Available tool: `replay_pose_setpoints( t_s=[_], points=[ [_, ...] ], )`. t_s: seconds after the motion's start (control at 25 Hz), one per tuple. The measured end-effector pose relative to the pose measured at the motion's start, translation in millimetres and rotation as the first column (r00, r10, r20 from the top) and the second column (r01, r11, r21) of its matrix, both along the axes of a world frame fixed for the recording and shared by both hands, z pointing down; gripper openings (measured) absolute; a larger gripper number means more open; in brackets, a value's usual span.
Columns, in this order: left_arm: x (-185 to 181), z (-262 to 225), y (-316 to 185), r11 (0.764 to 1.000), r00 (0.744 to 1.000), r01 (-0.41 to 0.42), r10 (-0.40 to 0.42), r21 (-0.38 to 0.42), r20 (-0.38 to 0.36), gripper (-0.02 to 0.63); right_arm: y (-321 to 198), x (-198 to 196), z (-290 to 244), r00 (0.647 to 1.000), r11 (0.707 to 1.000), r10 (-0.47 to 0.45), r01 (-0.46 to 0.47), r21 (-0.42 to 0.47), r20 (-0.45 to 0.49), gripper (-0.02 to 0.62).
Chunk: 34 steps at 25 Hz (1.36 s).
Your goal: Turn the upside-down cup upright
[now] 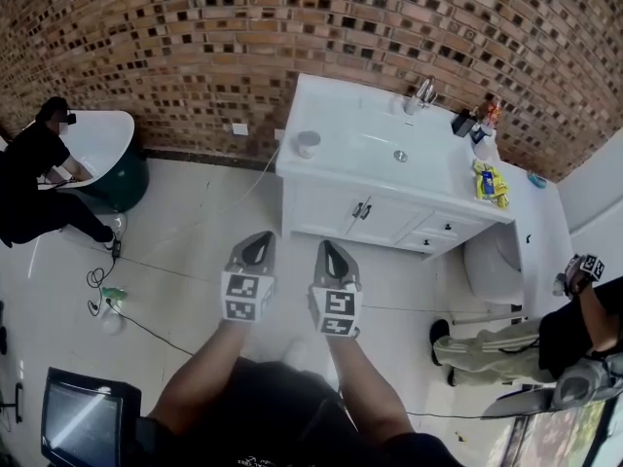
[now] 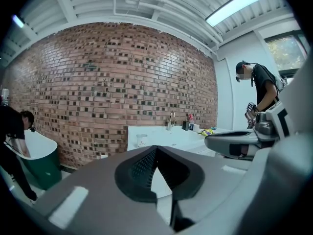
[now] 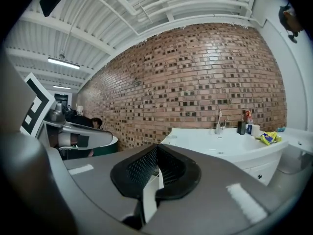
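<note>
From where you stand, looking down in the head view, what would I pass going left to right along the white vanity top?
Cup → sink drain → faucet → dark container → yellow packet.

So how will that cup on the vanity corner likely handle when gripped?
The cup looks small, so it is probably light and rigid. It stands at a corner of the glossy vanity, so a push may slide it off. Its material is too distant to tell; it may be breakable.
</note>
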<state>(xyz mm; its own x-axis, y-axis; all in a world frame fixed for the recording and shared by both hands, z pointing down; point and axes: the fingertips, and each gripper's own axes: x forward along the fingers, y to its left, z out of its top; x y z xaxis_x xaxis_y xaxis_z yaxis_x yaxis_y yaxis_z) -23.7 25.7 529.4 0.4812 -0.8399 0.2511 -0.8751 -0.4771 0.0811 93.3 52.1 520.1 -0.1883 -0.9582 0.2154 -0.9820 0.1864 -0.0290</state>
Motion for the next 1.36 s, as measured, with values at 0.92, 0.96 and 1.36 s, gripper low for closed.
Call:
replay_pose_setpoints(
  t_s=[0.92,0.96,1.36],
  points=[
    [-18,15,3,1.0,1.0,-0.024,0.024,-0.005,0.013,-0.006,-1,-26,21,1.0,0.999,0.013,-0.014,-0.035,-0.013,0.012],
    [-18,14,3,1.0,1.0,-0.023,0.023,-0.003,0.014,-0.006,-1,-27,21,1.0,0.999,0.013,-0.014,-0.034,-0.013,0.012],
    [-18,13,6,1.0,0.999,-0.029,0.03,-0.007,0.027,-0.006,-2,-31,25,0.999,0.999,0.019,-0.02,-0.037,-0.028,0.012]
  ],
)
